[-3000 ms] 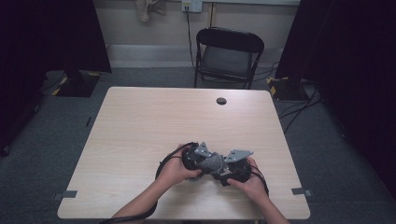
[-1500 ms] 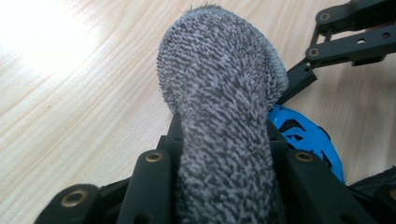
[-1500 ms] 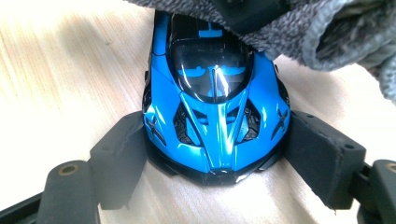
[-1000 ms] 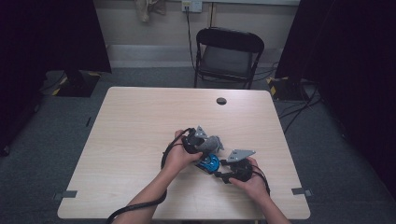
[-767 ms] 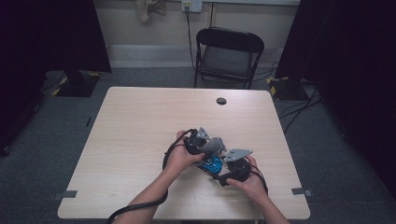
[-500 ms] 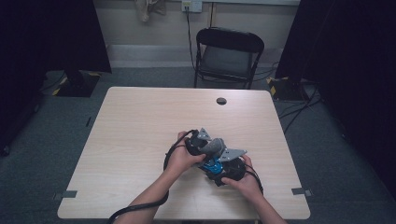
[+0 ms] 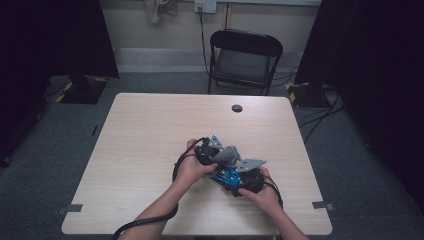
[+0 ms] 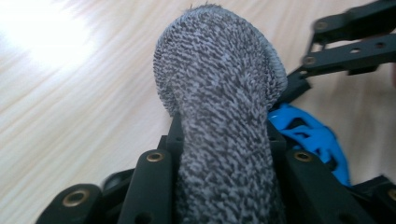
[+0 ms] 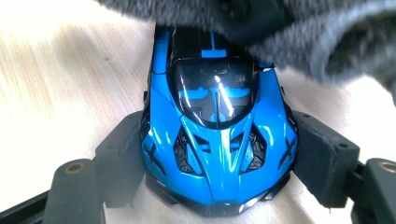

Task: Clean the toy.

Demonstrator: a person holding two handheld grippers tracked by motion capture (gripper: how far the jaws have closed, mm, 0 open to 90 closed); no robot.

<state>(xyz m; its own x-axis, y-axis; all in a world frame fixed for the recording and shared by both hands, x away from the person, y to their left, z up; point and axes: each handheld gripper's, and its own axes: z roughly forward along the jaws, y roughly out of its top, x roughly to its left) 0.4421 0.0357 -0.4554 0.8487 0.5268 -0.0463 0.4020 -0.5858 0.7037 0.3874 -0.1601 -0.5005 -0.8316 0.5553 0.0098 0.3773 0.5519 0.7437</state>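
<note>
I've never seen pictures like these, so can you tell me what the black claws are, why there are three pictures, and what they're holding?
A person sits at a wooden table and holds a gripper in each hand, a tool with two black jaws. One picture comes from a camera high above. The other two come from small cameras riding on each gripper. The left gripper is shut on a grey knitted cloth. The right gripper has its jaws on either side of a shiny blue toy car; they have just been moving, so I can't tell if they squeeze it. The cloth reaches over the car's far end.
</note>
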